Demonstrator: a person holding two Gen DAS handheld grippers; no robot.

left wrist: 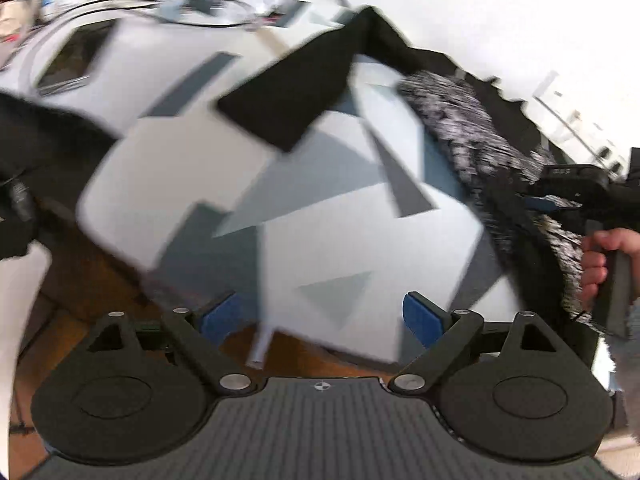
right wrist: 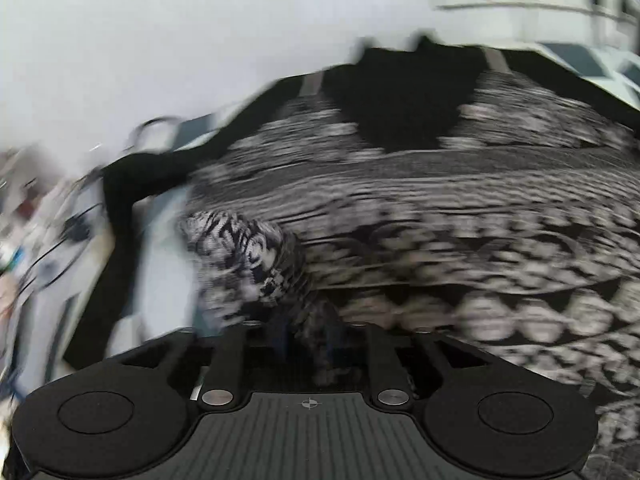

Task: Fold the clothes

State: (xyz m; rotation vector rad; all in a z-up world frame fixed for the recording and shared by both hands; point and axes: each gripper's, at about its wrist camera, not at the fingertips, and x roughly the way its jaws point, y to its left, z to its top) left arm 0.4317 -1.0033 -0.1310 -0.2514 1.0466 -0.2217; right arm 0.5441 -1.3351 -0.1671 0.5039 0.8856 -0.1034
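The right gripper (right wrist: 306, 344) is pinching a bunched edge of the black-and-white patterned knit garment (right wrist: 440, 216), which is lying across the white table with grey geometric shapes (left wrist: 180, 168). The left gripper (left wrist: 322, 320) is hovering beside the garment, jaws spread and empty. The fold seems underway; next the pinched edge needs carrying over the garment.

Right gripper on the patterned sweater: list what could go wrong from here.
1. The right gripper pinches only a small bunched fold of the patterned sweater; a pull could slip it free.
2. The left gripper is open over the grey-and-white table cover, holding nothing, so the sweater may drag unevenly.
3. The black sleeve lies loose and could fold crooked.
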